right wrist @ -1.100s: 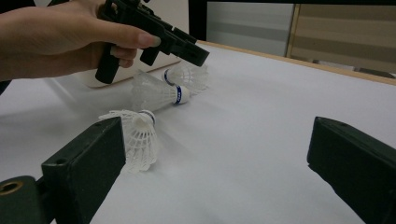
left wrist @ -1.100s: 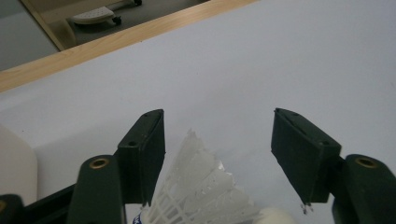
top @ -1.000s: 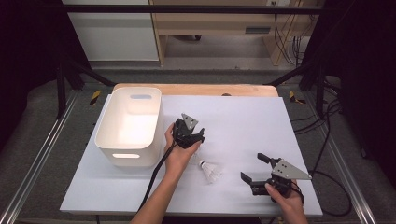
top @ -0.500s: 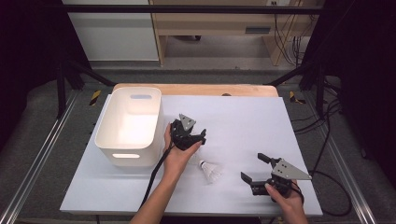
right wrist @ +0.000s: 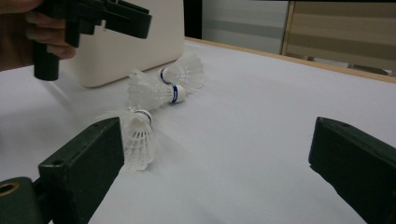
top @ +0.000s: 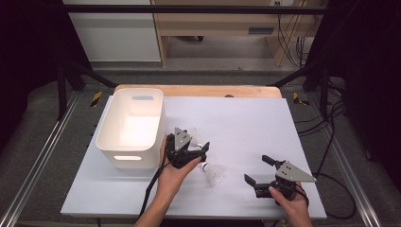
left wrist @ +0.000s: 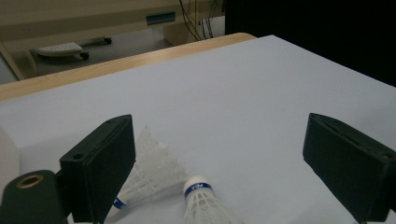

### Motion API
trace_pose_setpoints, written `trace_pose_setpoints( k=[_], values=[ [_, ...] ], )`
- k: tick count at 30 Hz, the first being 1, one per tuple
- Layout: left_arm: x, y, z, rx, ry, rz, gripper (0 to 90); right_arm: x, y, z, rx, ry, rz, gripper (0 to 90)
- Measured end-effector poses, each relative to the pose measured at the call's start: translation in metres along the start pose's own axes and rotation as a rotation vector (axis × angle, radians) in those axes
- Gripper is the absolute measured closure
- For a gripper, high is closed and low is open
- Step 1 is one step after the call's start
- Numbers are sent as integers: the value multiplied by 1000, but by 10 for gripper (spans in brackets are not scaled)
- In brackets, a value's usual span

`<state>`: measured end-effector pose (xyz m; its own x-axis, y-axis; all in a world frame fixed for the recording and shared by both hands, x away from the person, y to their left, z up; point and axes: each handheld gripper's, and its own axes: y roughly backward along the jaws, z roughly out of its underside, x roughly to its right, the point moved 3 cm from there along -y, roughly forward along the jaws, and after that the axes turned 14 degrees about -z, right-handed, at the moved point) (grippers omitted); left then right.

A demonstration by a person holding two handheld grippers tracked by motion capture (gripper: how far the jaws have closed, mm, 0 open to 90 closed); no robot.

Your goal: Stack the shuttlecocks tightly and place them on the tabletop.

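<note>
Nearest the person, the right gripper (top: 259, 171) rests low at the near right of the white worktop (top: 265, 123), in the same spot as a second ago, its fingers (right wrist: 81, 170) spread wide with nothing between them.

A little farther in and to the left lies the nearest shuttlecock (top: 214, 173), on its side on the bare worktop, near the left gripper and well apart from the right one. It is white, with a rounded cork tip circled by a blue band and a translucent feathered skirt that flares out from it.

Just beyond it, the left gripper (top: 201, 153) has shifted toward the far right, from beside the bin to above a pair of further shuttlecocks (right wrist: 180, 81), and its jaws have just been opening. Its fingers (left wrist: 100, 163) now stand wide apart and press on nothing; in the left gripper view two shuttlecocks lie on the worktop beneath the gap, one skirt just beside the left finger. That reads as a fresh reach: the gripper looks to be lining up on the next shuttlecock to lift, with none yet held.

Farther left stands the white bin (top: 113, 124), upright, with a handle slot in its near wall; it is the likely place for the shuttlecocks. From above it looks empty.
</note>
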<state>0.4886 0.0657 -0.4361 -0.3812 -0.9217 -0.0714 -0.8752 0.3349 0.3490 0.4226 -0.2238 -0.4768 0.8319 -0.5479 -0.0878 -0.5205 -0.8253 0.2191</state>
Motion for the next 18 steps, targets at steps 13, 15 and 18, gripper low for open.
trace_pose_setpoints(
  k=[13, 15, 18],
  values=[
    [6, 38, 31, 55, 20, 71, 58, 0, -3, 3, -57, 17, 21, 38],
    [7, 46, 36, 66, 5, 75, 51, 2, -2, 4, -57, 9, 32, 38],
    [7, 56, 39, 86, -6, 86, 48, 4, 0, 5, -56, 0, 40, 38]
  ],
)
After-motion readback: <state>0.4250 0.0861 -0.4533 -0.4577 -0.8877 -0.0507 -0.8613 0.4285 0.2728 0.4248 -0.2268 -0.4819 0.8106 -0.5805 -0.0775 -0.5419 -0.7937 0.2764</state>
